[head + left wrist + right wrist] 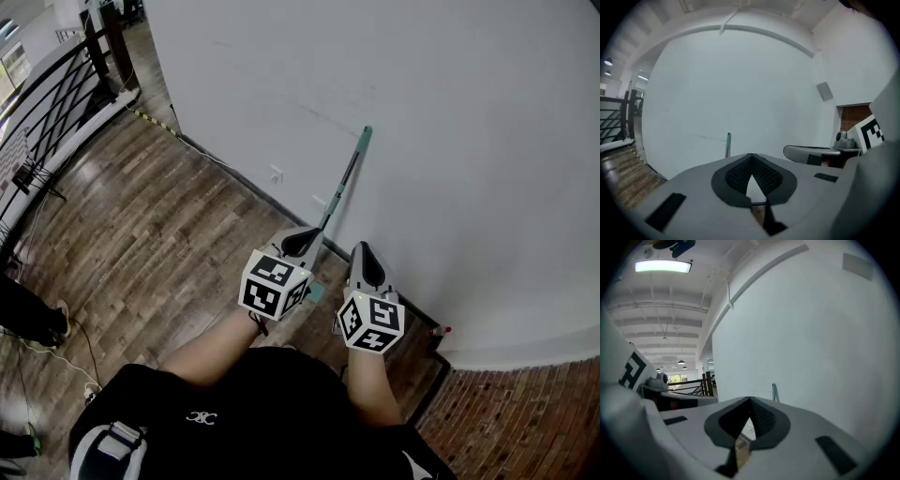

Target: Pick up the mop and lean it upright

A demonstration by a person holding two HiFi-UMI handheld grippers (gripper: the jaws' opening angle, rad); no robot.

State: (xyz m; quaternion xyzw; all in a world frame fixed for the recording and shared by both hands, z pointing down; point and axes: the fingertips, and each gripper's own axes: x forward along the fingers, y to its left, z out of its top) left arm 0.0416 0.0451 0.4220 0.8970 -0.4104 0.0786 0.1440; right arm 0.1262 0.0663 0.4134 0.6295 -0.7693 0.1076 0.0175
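The mop [345, 182] stands upright and leans on the white wall [450, 141], its teal handle tip at the top. A bit of its teal head [317, 293] shows on the wooden floor between my two grippers. My left gripper [302, 240] is just in front of the lower handle, shut and holding nothing. My right gripper [367, 264] is to the right of the mop, also shut and empty. The handle [728, 145] rises beyond the closed jaws in the left gripper view. In the right gripper view the teal tip [774, 392] shows past the jaws.
A black railing [56, 84] runs along the far left. Wall sockets [276, 174] sit low on the wall by the skirting. Cables and a person's shoe [37, 319] lie at the left. A brick-patterned floor [506, 412] starts at the lower right.
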